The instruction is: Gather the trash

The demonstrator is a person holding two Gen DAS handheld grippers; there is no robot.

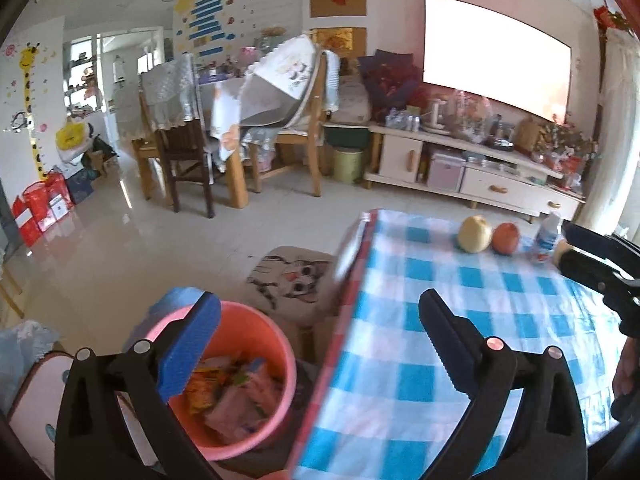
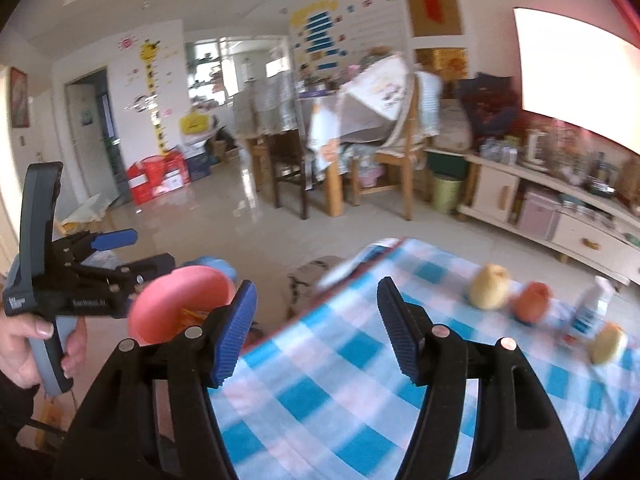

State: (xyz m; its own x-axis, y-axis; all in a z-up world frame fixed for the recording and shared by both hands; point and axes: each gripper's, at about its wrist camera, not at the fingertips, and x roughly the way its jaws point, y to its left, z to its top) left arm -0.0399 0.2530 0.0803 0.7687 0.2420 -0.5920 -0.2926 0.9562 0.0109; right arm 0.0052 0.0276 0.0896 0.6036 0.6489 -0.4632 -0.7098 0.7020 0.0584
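the left gripper (image 1: pixel 320 320) stands with its jaws spread wide and nothing between them. one blue-padded finger hangs over the pink bucket (image 1: pixel 256 336); the other sits over the checked tablecloth (image 1: pixel 460 280). the right gripper (image 2: pixel 316 312) has its jaws parted to a middling width, also empty, above the left part of the same cloth.

the pink bucket stands on the floor just beside the left edge of the table. it holds the collected trash (image 1: pixel 236 396): crumpled wrappers in orange, pink and yellow. a blue object lies behind the bucket, partly hidden by the gripper finger.

in the right wrist view, a hand (image 2: pixel 28 332) grips the handle of the left gripper at the left edge of the frame, with that gripper's jaws reaching toward the bucket rim.

near the far edge of the table:
- a yellow pear (image 1: pixel 475 234), touching or just beside a red apple (image 1: pixel 505 238);
- a small plastic bottle (image 1: pixel 548 236) to the right of the apple;
- another yellowish fruit (image 2: pixel 608 342) nearer the right edge, blurred.

a stool with a cat-face cushion (image 1: pixel 292 276) stands on the floor by the far left corner of the table, beyond the bucket. wooden chairs (image 1: pixel 180 152) draped with cloths and a low white tv cabinet (image 1: pixel 472 176) stand well apart on the tiled floor.
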